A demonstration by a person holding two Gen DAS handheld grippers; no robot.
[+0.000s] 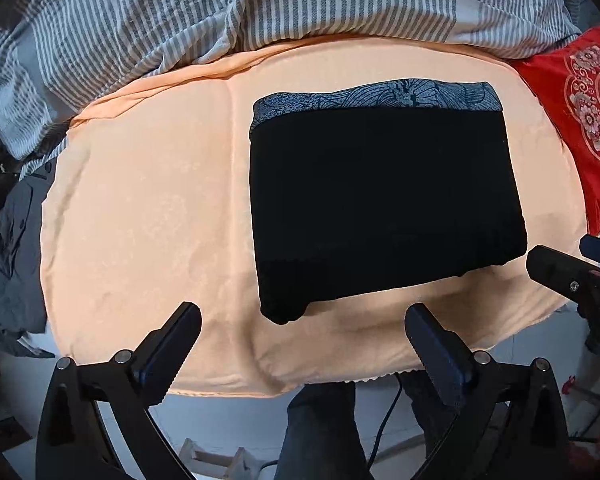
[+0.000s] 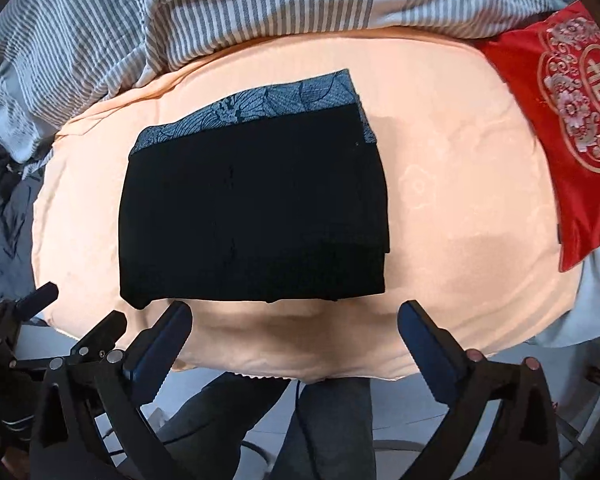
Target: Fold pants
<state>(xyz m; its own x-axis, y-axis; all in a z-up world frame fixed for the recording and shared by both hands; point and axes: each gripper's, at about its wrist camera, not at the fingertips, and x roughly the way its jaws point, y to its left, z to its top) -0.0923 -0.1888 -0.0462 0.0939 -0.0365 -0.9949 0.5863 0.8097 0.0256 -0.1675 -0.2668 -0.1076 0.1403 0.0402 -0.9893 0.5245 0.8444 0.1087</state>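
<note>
The black pants (image 1: 384,200) lie folded into a compact rectangle on the peach blanket (image 1: 148,208), with a blue patterned layer (image 1: 380,96) showing along the far edge. My left gripper (image 1: 302,314) is open and empty, just short of the pants' near edge. The right gripper (image 1: 572,268) shows at the right in this view. In the right wrist view the folded pants (image 2: 252,208) lie on the blanket (image 2: 460,208). My right gripper (image 2: 294,312) is open and empty near their front edge. The left gripper (image 2: 76,320) shows at the lower left.
A grey striped duvet (image 1: 180,12) is bunched behind the blanket. A red embroidered cushion (image 1: 580,112) lies at the right. Grey clothes (image 1: 8,232) sit at the left. The bed's front edge, the person's legs (image 1: 320,428) and the floor are below.
</note>
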